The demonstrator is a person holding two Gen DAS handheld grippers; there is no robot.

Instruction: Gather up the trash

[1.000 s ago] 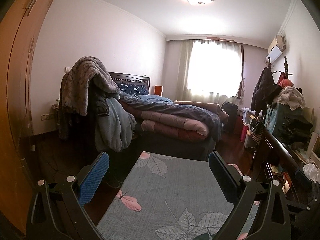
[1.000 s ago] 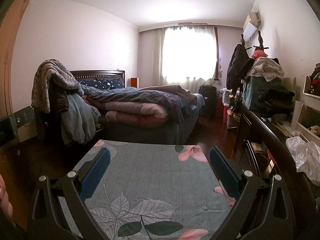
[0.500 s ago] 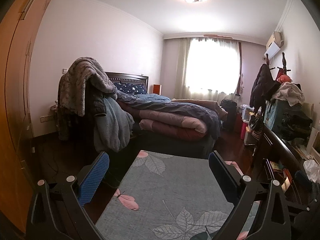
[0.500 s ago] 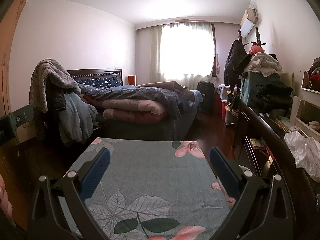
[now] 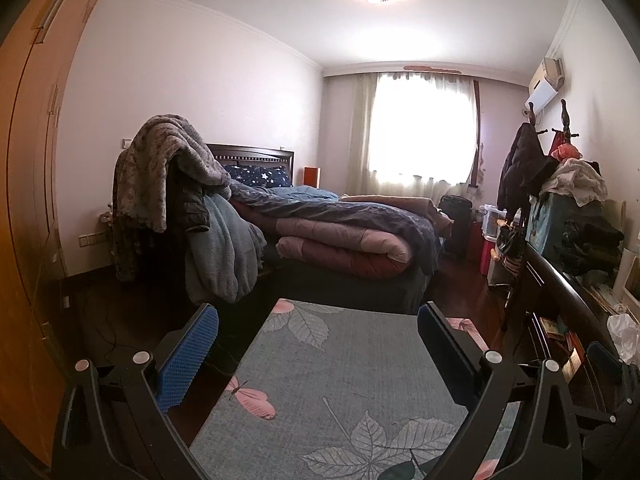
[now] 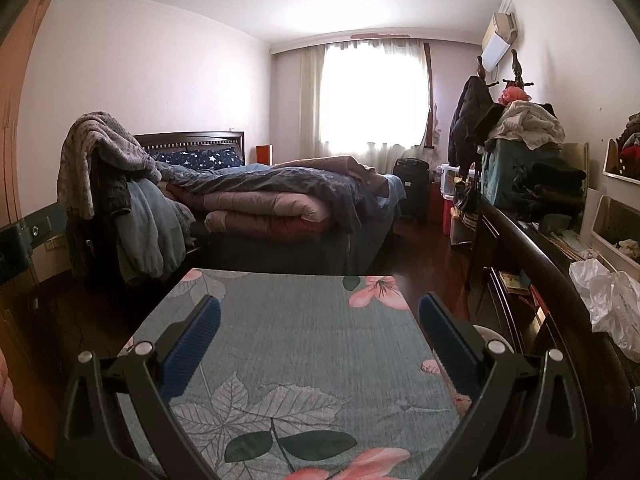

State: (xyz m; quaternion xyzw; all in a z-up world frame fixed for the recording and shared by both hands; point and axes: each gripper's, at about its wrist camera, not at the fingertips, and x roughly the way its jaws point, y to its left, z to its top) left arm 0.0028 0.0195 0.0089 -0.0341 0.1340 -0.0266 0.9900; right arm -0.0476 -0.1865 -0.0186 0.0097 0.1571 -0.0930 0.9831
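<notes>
trash here looks to be the crumpled white plastic bag (image 6: 608,300), lying on the dark tabletop (image 6: 532,248) along the right wall; it also shows at the right edge of the left wrist view (image 5: 624,334). both grippers hang above a grey-green cloth (image 6: 304,340) printed with leaves and pink flowers, well apart from the bag. left gripper (image 5: 318,344) has its jaws spread wide, blue pads facing each other, nothing between them. right gripper (image 6: 320,334) is the same, jaws spread and holding nothing. beyond the cloth stands a bed (image 6: 280,200) piled with folded quilts, a star-print pillow (image 6: 192,157) against its dark headboard. a grey blanket (image 5: 168,160) and other clothes are draped over something at the bed's near corner. a bright curtained window (image 6: 372,100) fills the far wall, an air conditioner (image 6: 498,38) is mounted high on the right wall, and a wooden wardrobe (image 5: 32,160) runs down the left side.
</notes>
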